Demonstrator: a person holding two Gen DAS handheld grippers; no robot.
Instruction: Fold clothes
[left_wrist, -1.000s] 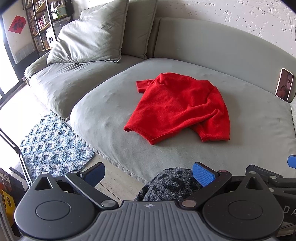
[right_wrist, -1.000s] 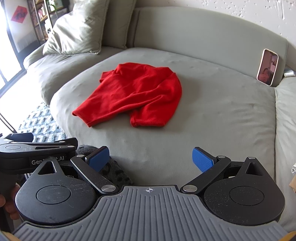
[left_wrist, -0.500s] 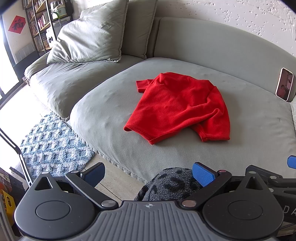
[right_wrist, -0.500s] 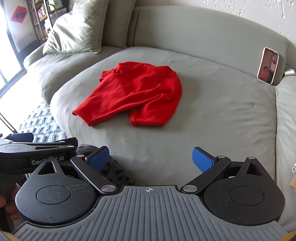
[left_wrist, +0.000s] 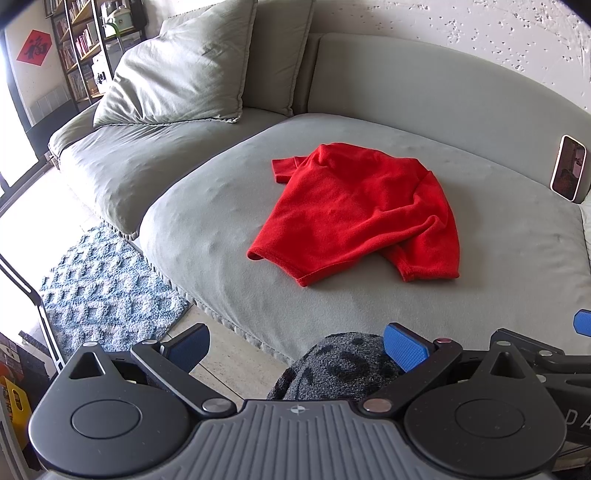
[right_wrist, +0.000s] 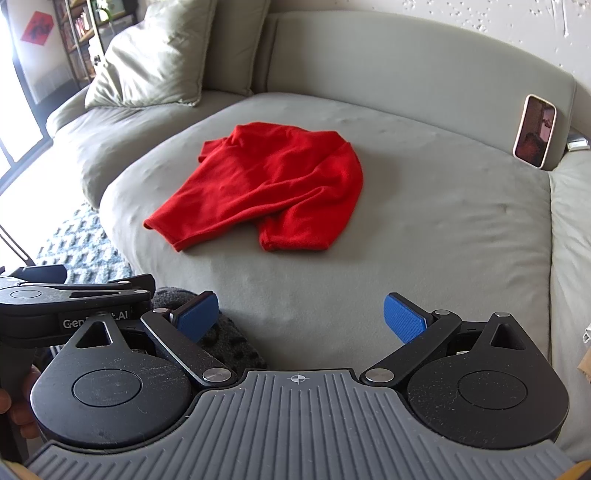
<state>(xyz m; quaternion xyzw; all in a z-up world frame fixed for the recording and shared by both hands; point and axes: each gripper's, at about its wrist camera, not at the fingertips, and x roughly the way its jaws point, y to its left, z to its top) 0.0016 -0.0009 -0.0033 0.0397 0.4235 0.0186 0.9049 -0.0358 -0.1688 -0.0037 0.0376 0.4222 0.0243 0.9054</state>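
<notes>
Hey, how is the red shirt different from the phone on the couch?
The red shirt lies crumpled and flat on the seat cushion; the phone stands upright against the backrest. The shirt is soft cloth and looks much bigger; the phone is a small rigid slab. Both rest on the grey couch, untouched.

- Red short-sleeved shirt (left_wrist: 354, 210) (right_wrist: 266, 184), rumpled and loosely half-folded on grey sofa cushion (left_wrist: 207, 236).
- Well ahead of both claws, untouched, hem nearest, one sleeve pointing far left.
</notes>
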